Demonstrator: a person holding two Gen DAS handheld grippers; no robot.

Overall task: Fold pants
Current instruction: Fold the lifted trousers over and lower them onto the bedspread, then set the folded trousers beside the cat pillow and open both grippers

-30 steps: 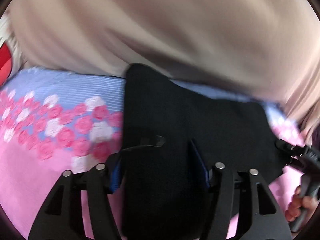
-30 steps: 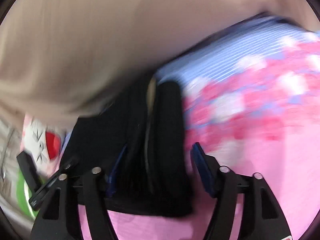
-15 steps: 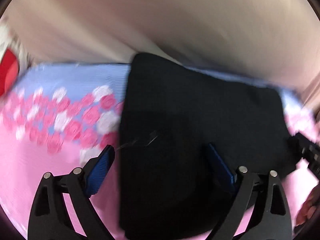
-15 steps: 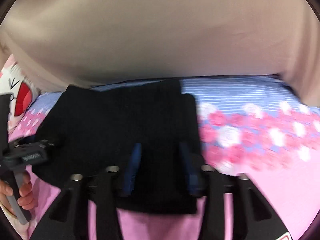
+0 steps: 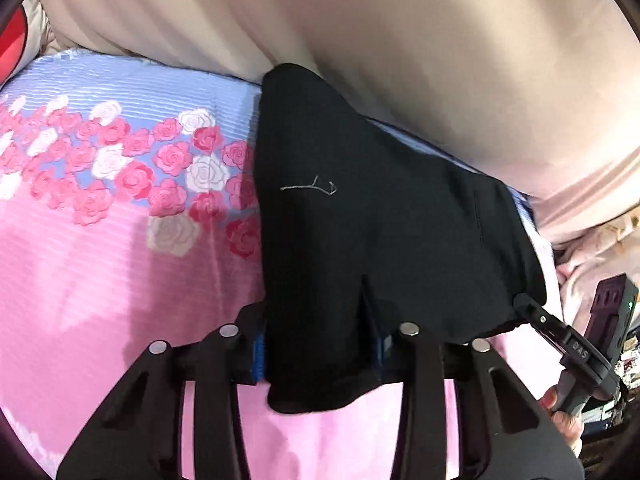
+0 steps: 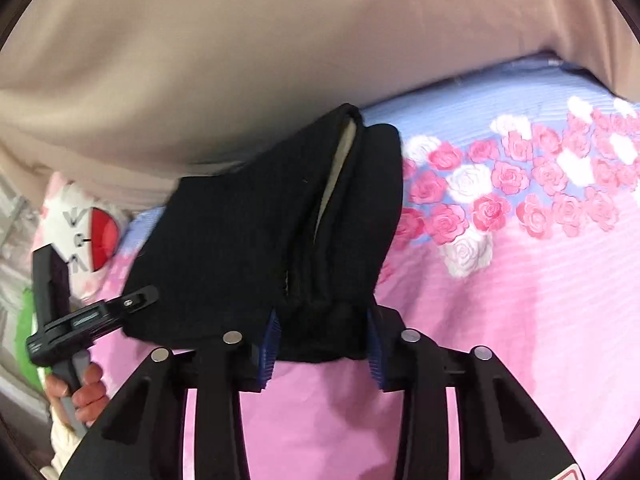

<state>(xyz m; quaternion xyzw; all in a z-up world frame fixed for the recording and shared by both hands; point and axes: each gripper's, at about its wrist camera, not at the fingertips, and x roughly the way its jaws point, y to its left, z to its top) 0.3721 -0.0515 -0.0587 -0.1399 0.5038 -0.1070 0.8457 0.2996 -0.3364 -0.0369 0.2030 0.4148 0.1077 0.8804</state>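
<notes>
The black pants [image 5: 360, 216] lie folded into a thick bundle on the pink rose-printed bedspread [image 5: 100, 264], against the beige headboard. My left gripper [image 5: 318, 350] is shut on the near left edge of the pants. My right gripper [image 6: 324, 344] is shut on the near right edge of the pants [image 6: 280, 224], where the stacked layers show a pale inner lining. Each gripper shows at the edge of the other's view, the right one [image 5: 568, 344] at the pants' right corner, the left one [image 6: 96, 312] at their left corner.
A beige padded headboard [image 5: 400, 48] rises right behind the pants. A white cartoon pillow with a red patch [image 6: 88, 236] lies at the left end of the bed. The bedspread [image 6: 520, 280] stretches to the right of the bundle.
Both grippers stood open over the bundle half a second ago; now both have closed on its near edge. The views have tilted and steadied.
</notes>
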